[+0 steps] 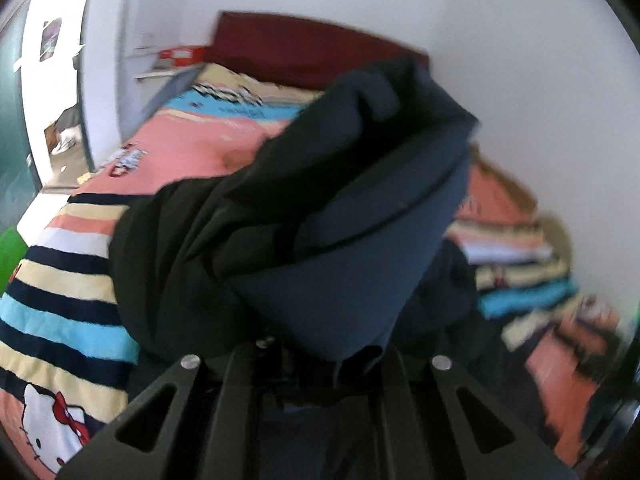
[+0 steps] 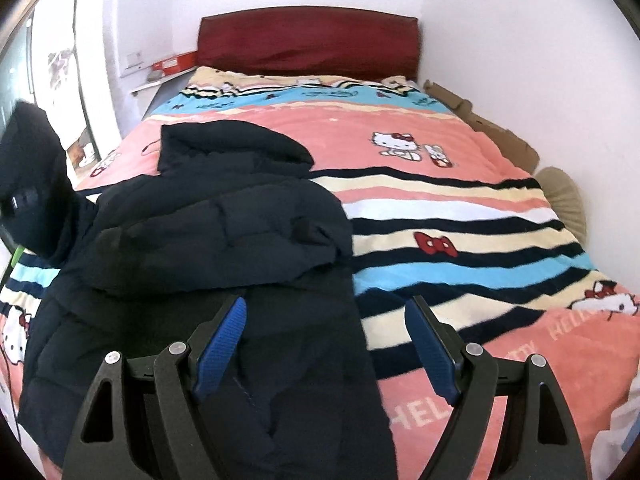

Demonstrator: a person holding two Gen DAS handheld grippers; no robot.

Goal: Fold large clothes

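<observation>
Two grippers are working over the bed, and we are seeing one dark coat (image 2: 208, 232) between them. We are holding our left gripper (image 1: 316, 360) clenched on a fold of the coat (image 1: 320, 208); the cloth is bunching up over the fingers and hiding their tips, and it is rising in front of the lens in a thick roll. In the right wrist view that lifted part is hanging at the far left edge, raised off the blanket (image 2: 460, 208), while the rest of the coat is lying on the left half of the bed with its hood pointing toward the headboard (image 2: 308, 40).

We are keeping our right gripper (image 2: 324, 344) released, its blue pads (image 2: 222, 344) standing wide apart above the coat's right edge, gripping nothing. One finger is hovering over dark cloth, the other over the striped blanket.

Right of the coat, we are finding the blanket bare all the way to the wall (image 2: 540, 60), where cardboard (image 2: 488, 124) is lining the bed's side. Left of the bed, a doorway (image 1: 60, 92) is opening onto another floor. A red box (image 2: 174, 62) is sitting on a small shelf just beside the headboard. The left wrist view is blurring toward its right side, so we cannot make out the heap there.
</observation>
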